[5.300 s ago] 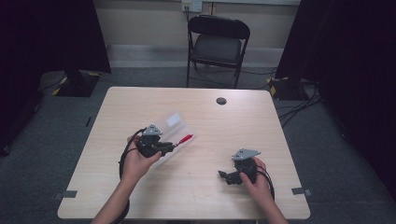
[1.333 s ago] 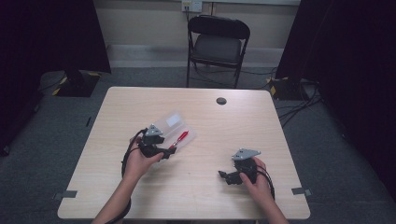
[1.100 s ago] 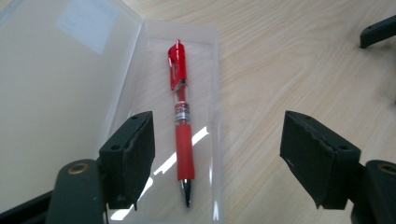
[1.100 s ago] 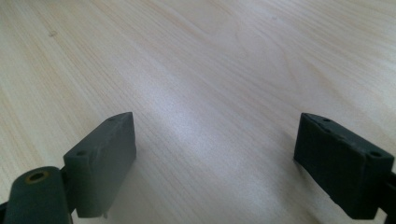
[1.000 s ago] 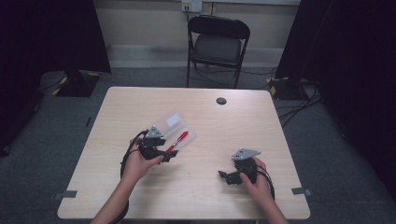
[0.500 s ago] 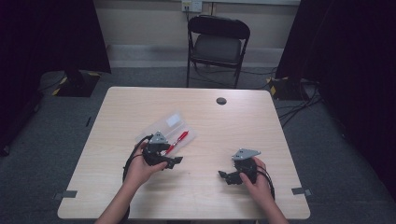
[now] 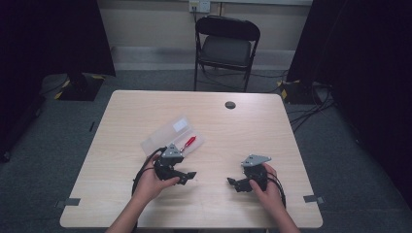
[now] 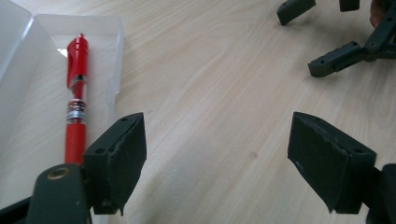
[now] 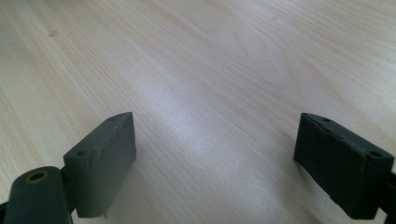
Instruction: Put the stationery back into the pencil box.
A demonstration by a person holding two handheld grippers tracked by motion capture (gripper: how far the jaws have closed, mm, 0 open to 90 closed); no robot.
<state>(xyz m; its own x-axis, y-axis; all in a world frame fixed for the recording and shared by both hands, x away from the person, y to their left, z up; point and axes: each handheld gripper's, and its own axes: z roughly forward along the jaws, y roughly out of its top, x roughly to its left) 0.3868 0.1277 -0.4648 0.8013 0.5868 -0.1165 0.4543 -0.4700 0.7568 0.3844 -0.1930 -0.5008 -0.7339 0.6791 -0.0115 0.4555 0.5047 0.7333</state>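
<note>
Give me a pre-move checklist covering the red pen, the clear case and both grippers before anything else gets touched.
1. Red pen lies inside the clear case: ok.
2. Case lid open: ok, it is folded back flat on the table.
3. Left gripper free of the pen: ok, its jaws have just been opening, with bare table between them and the pen off to one side.
4. Right gripper empty: ok, jaws wide apart over bare wood.
5. The two grippers apart from each other: ok, a gap shows between them in the high view.
6. Pen tip retracted or out: cannot tell.
</note>
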